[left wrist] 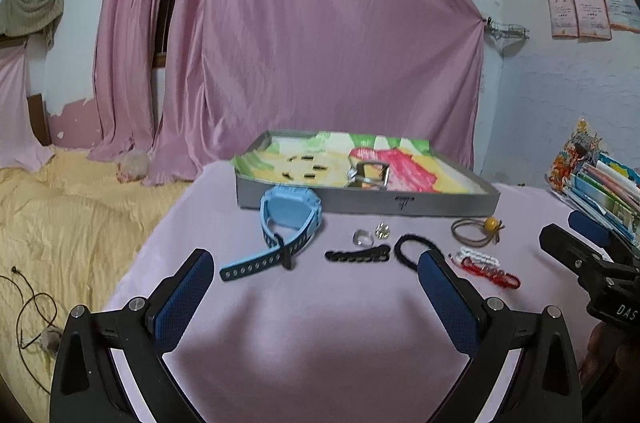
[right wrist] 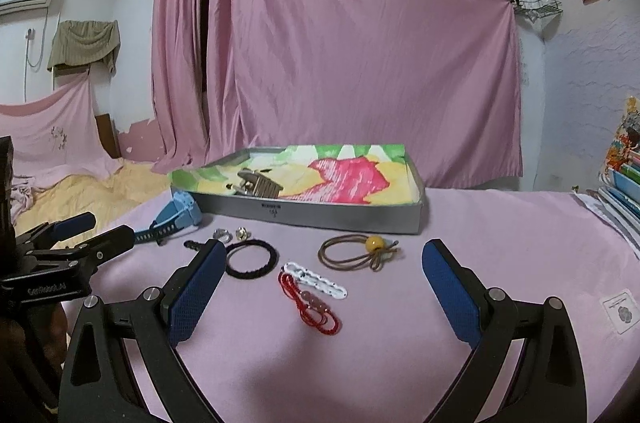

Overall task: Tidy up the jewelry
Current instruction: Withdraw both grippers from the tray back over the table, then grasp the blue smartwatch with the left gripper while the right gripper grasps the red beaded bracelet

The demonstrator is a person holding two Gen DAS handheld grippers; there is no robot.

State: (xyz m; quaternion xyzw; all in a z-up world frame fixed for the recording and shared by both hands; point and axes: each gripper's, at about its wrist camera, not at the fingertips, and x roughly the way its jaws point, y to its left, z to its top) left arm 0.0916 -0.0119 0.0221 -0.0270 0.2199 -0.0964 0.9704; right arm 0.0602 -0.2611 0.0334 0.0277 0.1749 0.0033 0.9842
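Jewelry lies in a row on a pink cloth in front of a shallow grey box lined with colourful paper. A metal buckle-like piece lies inside it. From left: a blue watch, a clear ring, a gold ring, a black chain, a black bracelet, a white chain, a red bracelet, a brown band with a yellow bead. My left gripper and right gripper hover open, empty.
A yellow bedspread lies left of the table with a black cable on it. Stacked books stand at the right edge. Pink curtains hang behind. A small white card lies on the cloth at the right.
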